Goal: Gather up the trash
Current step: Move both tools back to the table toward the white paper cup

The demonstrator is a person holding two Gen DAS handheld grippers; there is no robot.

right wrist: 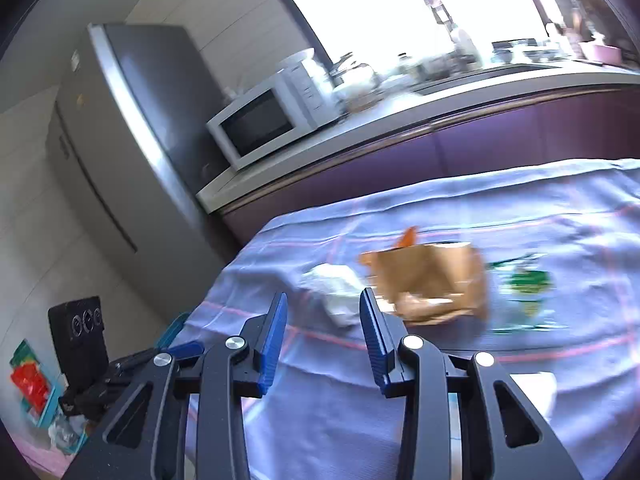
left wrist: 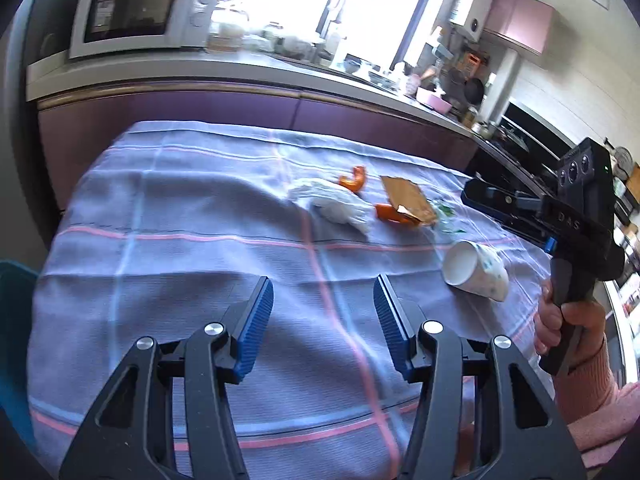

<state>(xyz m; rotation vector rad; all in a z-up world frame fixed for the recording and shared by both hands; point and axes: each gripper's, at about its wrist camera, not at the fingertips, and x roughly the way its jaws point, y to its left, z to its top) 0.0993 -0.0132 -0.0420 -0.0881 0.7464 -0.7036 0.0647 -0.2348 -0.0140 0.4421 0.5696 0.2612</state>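
Note:
Trash lies on a lilac checked tablecloth: a crumpled white tissue, orange peel pieces, a brown paper bag, a clear green-printed wrapper and a tipped white paper cup. My left gripper is open and empty above the near cloth. My right gripper is open and empty, just short of the tissue and the bag. The wrapper lies to the right. The right gripper's body shows in the left wrist view.
A purple counter with a microwave runs behind the table. A grey fridge stands at left. A teal bin with trash sits on the floor at lower left.

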